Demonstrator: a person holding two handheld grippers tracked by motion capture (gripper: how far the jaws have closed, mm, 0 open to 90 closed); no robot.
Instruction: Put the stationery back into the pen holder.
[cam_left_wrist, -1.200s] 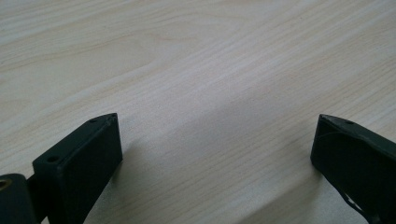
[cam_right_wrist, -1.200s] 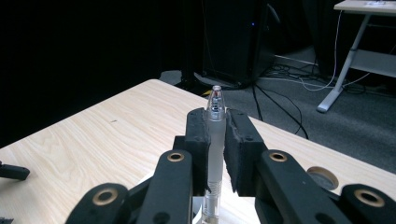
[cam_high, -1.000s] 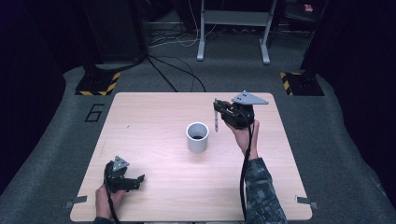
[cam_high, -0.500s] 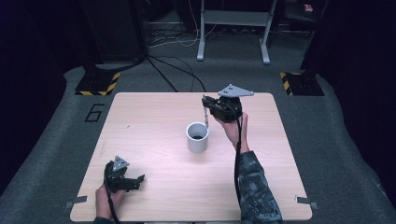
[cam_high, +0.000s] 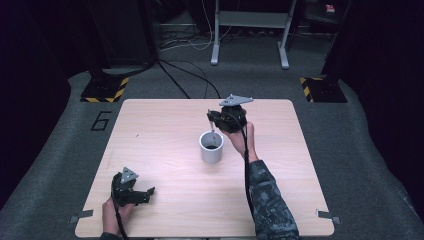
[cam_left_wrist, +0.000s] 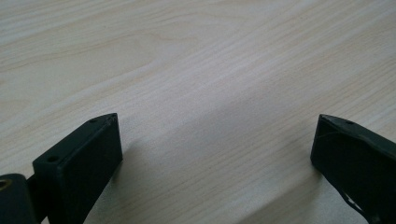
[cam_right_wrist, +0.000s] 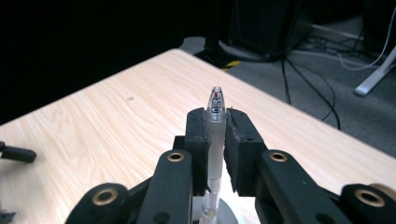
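While your right hand-held gripper (cam_high: 216, 119) hangs above the middle of the desk (cam_high: 165, 125), its two jaws are pressed tight on a clear plastic pen (cam_right_wrist: 214, 140), one pad on each side of the barrel. Your right hand (cam_high: 241, 135) grips the tool from below, with the forearm in its camouflage sleeve (cam_high: 267, 197) reaching forward from your edge of the desk and the grey three-cornered plate on top. In the right gripper view the pen runs along the line of the jaws: its rounded clear end pokes out just past the pad tips, and the rest of the barrel drops back between the jaw arms. From the high view that long axis stands close to upright, with the lower part slanting down toward the mouth of the white cup (cam_high: 211, 146), which sits near the desk's centre just below the gripper. Whether the pen's lower end is inside the cup or only above its rim is hard to tell (the gripper's own arms cut it off in the close view).

Your left hand-held gripper (cam_high: 145, 192) rests low at the near left of the desk, its jaws spread wide with nothing but bare wood grain between them. Your left hand (cam_high: 114, 212) holds it from behind, partly cut off by the bottom edge. Beyond the desk lie grey floor, black cables (cam_high: 187, 85) and a metal stand (cam_high: 250, 30).
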